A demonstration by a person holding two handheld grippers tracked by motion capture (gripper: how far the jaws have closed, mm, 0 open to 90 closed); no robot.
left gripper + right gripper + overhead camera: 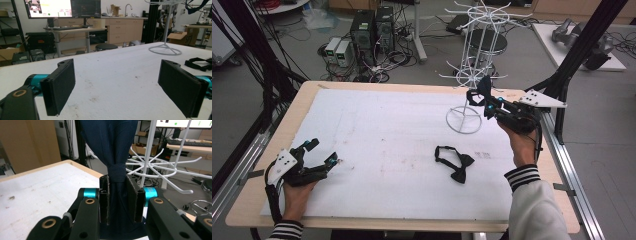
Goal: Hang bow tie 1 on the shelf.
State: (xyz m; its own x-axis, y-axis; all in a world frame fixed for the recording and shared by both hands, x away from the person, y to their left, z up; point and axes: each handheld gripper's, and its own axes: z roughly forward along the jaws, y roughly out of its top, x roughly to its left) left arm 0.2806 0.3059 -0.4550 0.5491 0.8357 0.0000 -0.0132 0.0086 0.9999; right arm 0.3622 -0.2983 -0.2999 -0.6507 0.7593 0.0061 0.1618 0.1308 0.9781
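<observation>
A: The right gripper (479, 97) has its 2 jaws clamped on the navy bow tie (115, 173), pinching it just below the centre knot, so 1 wing fans out above the jaws and the other hangs beneath them. The white wire rack (476, 45) stands just beyond the jaw tips.

B: So the step looks like hanging that tie on a prong. I'd steer the part above the jaws over a free hook, keep the pinch firm until the prong bears the weight, and only then let go. The wires are thin and the rack may tip if nudged.

A: Agreed. The left gripper (125, 87) rests low on the white table cover (387, 135), jaws wide apart with nothing between them.

B: Its view shows the second bow tie (198, 63) lying flat, off beyond the right-hand jaw, black with its strap.

A: The high view places that tie (455, 162) well apart from both grippers, roughly between them. The right gripper view gives what it can't: the knot sitting right at the jaw tips, and several prongs (175, 173) spreading to the right of the jaws.
</observation>
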